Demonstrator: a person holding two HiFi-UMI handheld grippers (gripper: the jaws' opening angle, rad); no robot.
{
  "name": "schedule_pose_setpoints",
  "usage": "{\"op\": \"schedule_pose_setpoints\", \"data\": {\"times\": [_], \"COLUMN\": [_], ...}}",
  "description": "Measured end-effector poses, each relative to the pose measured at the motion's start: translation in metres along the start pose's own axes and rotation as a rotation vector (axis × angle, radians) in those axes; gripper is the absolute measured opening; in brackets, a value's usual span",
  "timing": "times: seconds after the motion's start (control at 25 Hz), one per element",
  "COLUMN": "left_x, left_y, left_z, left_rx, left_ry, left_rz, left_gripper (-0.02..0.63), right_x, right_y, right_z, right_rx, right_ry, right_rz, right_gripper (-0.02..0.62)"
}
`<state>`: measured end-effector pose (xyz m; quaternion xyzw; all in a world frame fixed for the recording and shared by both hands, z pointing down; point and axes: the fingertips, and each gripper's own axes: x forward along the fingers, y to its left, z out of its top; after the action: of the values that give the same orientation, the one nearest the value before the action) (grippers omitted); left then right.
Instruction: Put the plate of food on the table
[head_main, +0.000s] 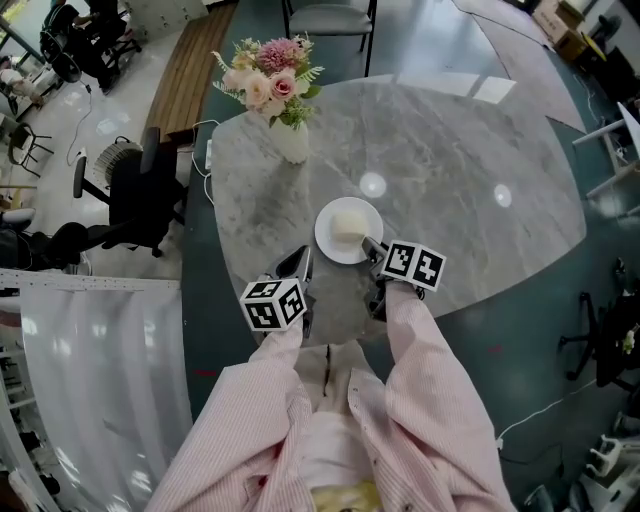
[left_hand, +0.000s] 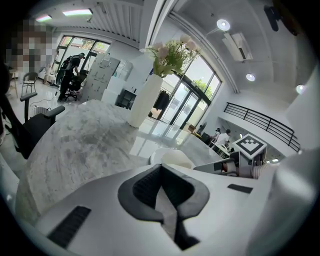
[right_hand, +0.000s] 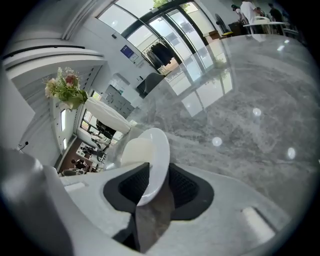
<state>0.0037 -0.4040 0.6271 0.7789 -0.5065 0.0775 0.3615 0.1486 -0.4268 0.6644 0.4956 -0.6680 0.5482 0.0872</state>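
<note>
A white plate (head_main: 348, 230) with a pale mound of food (head_main: 347, 222) rests flat on the grey marble table (head_main: 450, 170), near its front edge. My right gripper (head_main: 372, 247) is at the plate's near right rim. In the right gripper view the plate's rim (right_hand: 155, 160) stands between the jaws of that gripper (right_hand: 150, 187), with a gap showing beside the pads, so it is open. My left gripper (head_main: 303, 265) hovers just left of the plate with its jaws together and nothing in them. The left gripper view has the plate (left_hand: 172, 158) just beyond that gripper (left_hand: 162, 182).
A white vase of pink flowers (head_main: 275, 85) stands at the table's far left; it also shows as the vase (left_hand: 145, 100) and the flowers (right_hand: 65, 85). A black office chair (head_main: 140, 195) sits left of the table, another chair (head_main: 330, 20) at the far side.
</note>
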Motion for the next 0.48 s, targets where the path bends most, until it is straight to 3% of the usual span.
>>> {"op": "schedule_pose_setpoints", "data": {"times": [0.32, 0.48], "left_x": [-0.005, -0.012], "left_y": [-0.004, -0.013], "left_z": [0.004, 0.011], "left_rx": [0.014, 0.04], "left_ry": [-0.012, -0.027], "left_rz": [-0.011, -0.035], "left_gripper": [-0.003, -0.003], "right_x": [-0.011, -0.024], "right_y": [-0.012, -0.015], "right_z": [0.0, 0.004], "right_rx": [-0.015, -0.074], "right_ry": [-0.008, -0.024], "right_rz": [-0.034, -0.061], "right_gripper": [0.112, 0.112]}}
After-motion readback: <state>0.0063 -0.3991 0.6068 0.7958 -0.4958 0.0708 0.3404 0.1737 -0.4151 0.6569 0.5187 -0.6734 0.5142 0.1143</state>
